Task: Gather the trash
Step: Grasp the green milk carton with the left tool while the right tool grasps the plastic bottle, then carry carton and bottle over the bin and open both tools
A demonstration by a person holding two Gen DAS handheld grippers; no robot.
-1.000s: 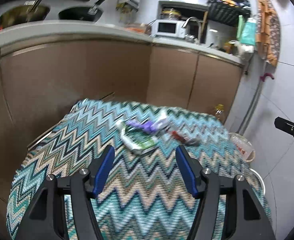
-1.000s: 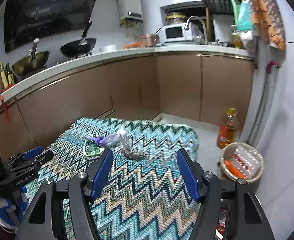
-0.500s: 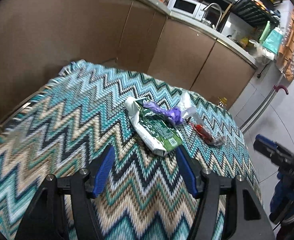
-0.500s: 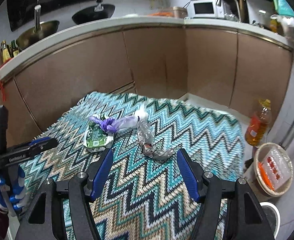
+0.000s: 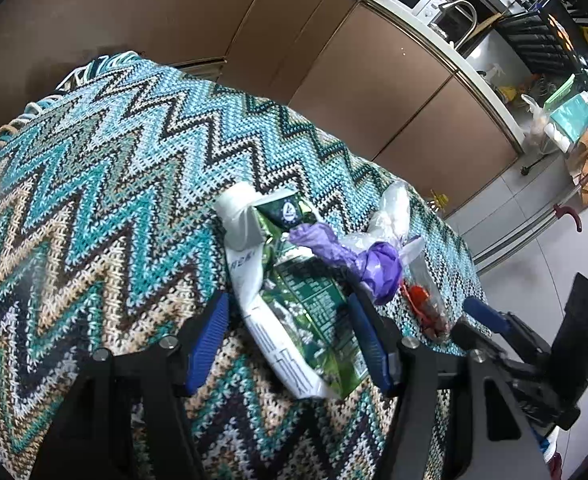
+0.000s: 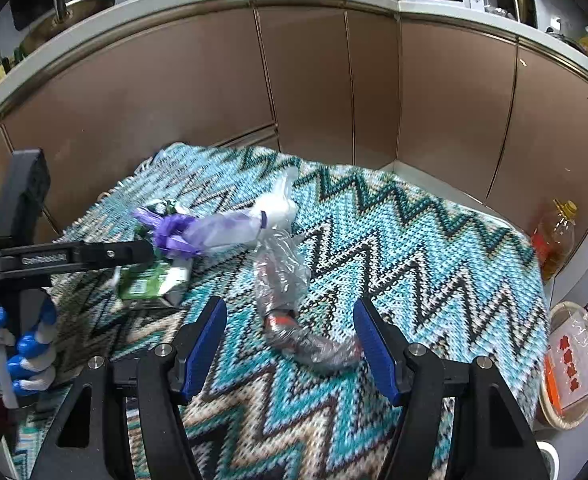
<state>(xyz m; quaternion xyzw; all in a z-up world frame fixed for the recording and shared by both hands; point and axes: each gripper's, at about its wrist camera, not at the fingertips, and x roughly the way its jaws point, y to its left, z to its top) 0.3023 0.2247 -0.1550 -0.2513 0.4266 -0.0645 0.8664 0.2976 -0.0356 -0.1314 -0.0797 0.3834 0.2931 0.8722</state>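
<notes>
The left gripper point(image 5: 288, 342) hung low over the table point(image 5: 94, 200), which was draped in a zigzag knit cloth. A green wrapper point(image 5: 306, 312) lay flat on the cloth with its lower half between the jaws; a clear gap showed on the left side, while the right pad sat at or just beside the wrapper's edge, though I could not tell whether it touched. The jaws had just been closing around the wrapper but were not yet clamped on it.

A purple glove point(image 5: 358, 258) lay across the wrapper's upper right, beyond the jaws, and its far end met a white plastic bag point(image 5: 394, 212). A clear bag point(image 5: 426, 300) holding something red lay to the right of the wrapper, outside the left jaws.

The right gripper point(image 6: 290, 338) was held over that clear bag point(image 6: 290, 300). The bag's near end lay between the jaws, closer to the right pad, with cloth visible on both sides; the jaws stood apart and gripped nothing.

In the right wrist view the left gripper point(image 6: 142, 252) reached in from the left over the wrapper point(image 6: 150, 284), held by a gloved hand point(image 6: 22, 352). A basket point(image 6: 574, 364) stood on the floor at the right, well apart from the trash.
</notes>
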